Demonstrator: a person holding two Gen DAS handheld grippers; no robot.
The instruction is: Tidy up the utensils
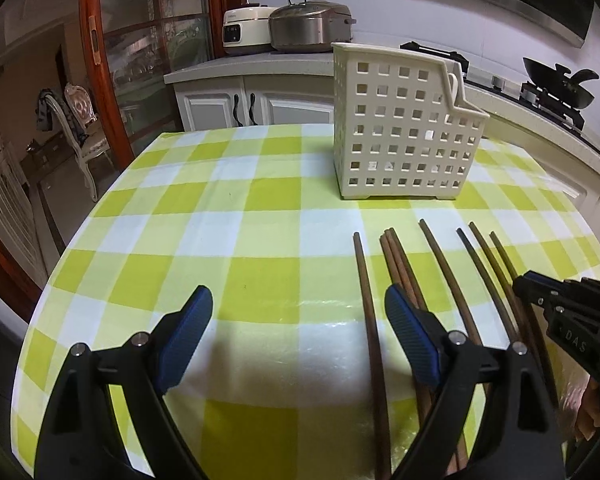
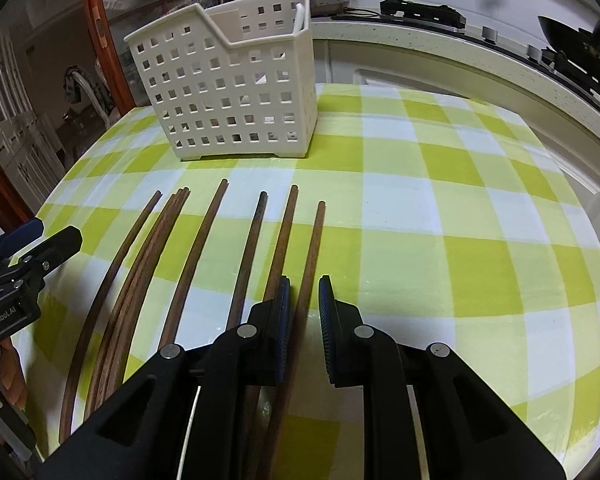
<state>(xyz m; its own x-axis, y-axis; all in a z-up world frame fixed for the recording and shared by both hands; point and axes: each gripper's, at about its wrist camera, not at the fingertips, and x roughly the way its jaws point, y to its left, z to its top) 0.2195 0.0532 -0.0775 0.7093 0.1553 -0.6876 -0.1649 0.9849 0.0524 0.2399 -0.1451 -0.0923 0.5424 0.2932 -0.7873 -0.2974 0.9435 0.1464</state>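
Note:
Several brown wooden chopsticks (image 1: 440, 264) lie side by side on the green-and-white checked tablecloth (image 1: 220, 200), pointing toward a cream perforated utensil basket (image 1: 404, 128) that stands upright at the back. My left gripper (image 1: 300, 312) hangs open and wide over the cloth, with the leftmost chopstick (image 1: 364, 280) between its fingers and untouched. My right gripper (image 2: 305, 304) has its jaws close together with a small gap. The rightmost chopstick (image 2: 314, 248) runs through that gap, and the pads do not press on it. The basket (image 2: 232, 92) holds nothing I can see.
A kitchen counter behind the table carries two rice cookers (image 1: 308, 28), with a stove and black wok (image 1: 560, 80) to the right. A chair (image 1: 76, 120) stands beyond the table's left edge. A person's hand (image 2: 12, 376) shows at the lower left.

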